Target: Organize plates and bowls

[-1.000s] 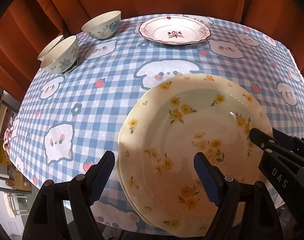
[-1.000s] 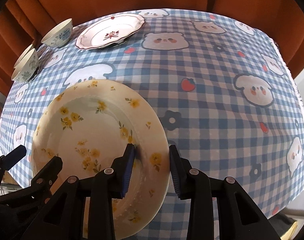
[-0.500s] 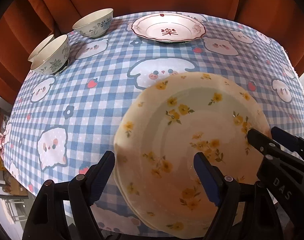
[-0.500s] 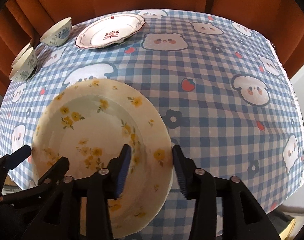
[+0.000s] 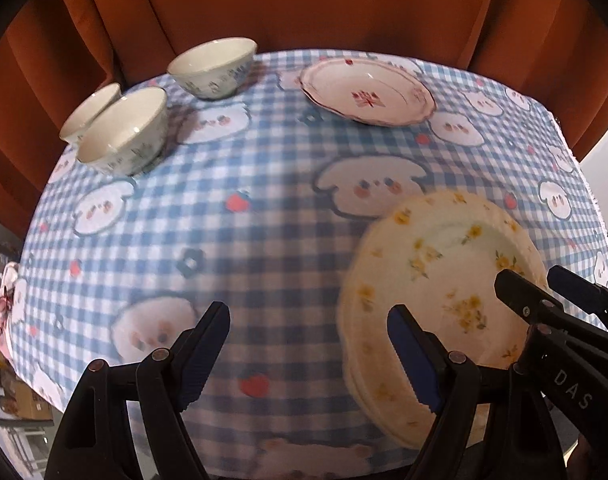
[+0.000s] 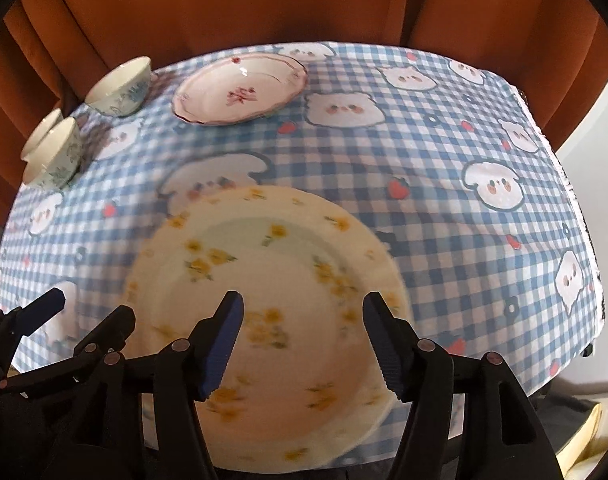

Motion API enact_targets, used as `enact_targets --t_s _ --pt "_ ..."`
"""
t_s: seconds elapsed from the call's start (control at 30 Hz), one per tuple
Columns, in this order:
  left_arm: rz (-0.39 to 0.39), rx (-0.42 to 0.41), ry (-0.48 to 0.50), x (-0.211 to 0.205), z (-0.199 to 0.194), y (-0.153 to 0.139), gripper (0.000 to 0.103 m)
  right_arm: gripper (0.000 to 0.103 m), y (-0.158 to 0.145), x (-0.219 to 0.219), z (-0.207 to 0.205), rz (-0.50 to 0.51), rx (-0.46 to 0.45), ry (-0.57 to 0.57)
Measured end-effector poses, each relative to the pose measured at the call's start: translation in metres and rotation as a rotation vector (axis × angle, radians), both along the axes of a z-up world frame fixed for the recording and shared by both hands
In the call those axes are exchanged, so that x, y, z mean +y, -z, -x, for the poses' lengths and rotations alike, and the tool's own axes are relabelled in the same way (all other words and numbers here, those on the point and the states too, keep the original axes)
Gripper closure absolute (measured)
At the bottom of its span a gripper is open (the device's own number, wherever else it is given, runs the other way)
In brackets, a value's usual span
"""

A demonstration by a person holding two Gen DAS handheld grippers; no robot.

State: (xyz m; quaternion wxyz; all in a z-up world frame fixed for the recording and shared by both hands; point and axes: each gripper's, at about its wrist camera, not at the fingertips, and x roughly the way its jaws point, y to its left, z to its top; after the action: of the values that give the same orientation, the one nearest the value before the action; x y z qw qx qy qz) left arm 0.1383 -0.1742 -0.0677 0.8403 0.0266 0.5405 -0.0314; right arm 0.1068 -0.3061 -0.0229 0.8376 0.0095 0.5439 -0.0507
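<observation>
Both sets of jaws stand apart and hold nothing; the left gripper has its blue pads wide, with only the checked cloth showing between them; the right gripper has just been opening its jaws, and they now stand clear above the yellow flower plate, with no pad pressing on it; in the right wrist view the plate looks blurred. The yellow flower plate lies flat on the tablecloth near the close edge of the table; from the left wrist view a second rim shows just under it on its left side, so it seems to sit on another plate like it. In the left wrist view the plate is to the right of the left gripper, and the right gripper shows over the plate's right side. At the far side of the table lies a white plate with a red mark in its middle; it is well apart from the yellow one. To the left of it stands a bowl by itself; further left and closer sit two more bowls close together, one partly behind the other. The tablecloth is blue and white, with white animal faces and small red strawberries; an orange curtain hangs behind the table.
</observation>
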Motion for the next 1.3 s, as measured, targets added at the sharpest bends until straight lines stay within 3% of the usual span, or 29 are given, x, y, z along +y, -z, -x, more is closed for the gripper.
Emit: enact_targets --t_s 0.4,0.8,1.13,1.3 --pt "0.022 -0.087 0.034 0.041 -0.04 -0.024 0.02 0.037 -0.02 0.048 -0.025 -0.037 -0.081 0.064" --pt "0.022 -0.122 -0.006 0.028 -0.115 -0.03 0.02 0.037 -0.034 0.038 -0.095 -0.046 -0.131 0.055" --pt "0.02 -0.104 -0.037 0.004 -0.191 -0.011 0.025 0.037 -0.019 0.009 -0.18 -0.031 -0.151 0.04" --pt "0.03 -0.078 -0.067 -0.003 -0.226 0.014 0.026 0.037 0.002 -0.002 -0.216 -0.046 -0.127 0.027"
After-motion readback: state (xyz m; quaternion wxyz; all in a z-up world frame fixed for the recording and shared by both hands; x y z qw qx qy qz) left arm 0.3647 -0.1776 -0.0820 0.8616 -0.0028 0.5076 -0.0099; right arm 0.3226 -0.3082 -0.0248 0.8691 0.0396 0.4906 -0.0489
